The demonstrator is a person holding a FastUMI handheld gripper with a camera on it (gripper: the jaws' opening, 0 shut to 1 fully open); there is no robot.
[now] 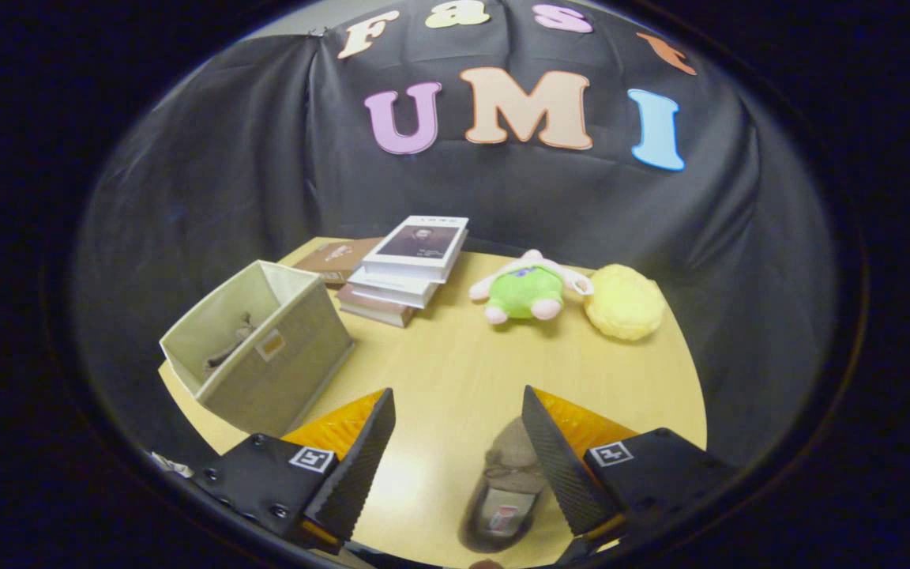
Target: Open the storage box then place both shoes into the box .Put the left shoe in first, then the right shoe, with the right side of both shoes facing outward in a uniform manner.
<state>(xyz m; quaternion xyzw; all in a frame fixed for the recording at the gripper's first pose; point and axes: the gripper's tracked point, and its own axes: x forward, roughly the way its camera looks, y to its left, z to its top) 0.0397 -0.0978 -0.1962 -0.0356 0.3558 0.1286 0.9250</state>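
The gripper (455,411) hangs spread wide over a soft slipper-like shoe (502,494) near the open fabric box (261,348).

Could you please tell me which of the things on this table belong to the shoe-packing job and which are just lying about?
Part of the job:
- storage box, open-topped, with one shoe already inside
- second shoe, on the table between the open gripper fingers, nearer the right one

Just lying about:
- stack of books
- green plush toy
- yellow fluffy ball
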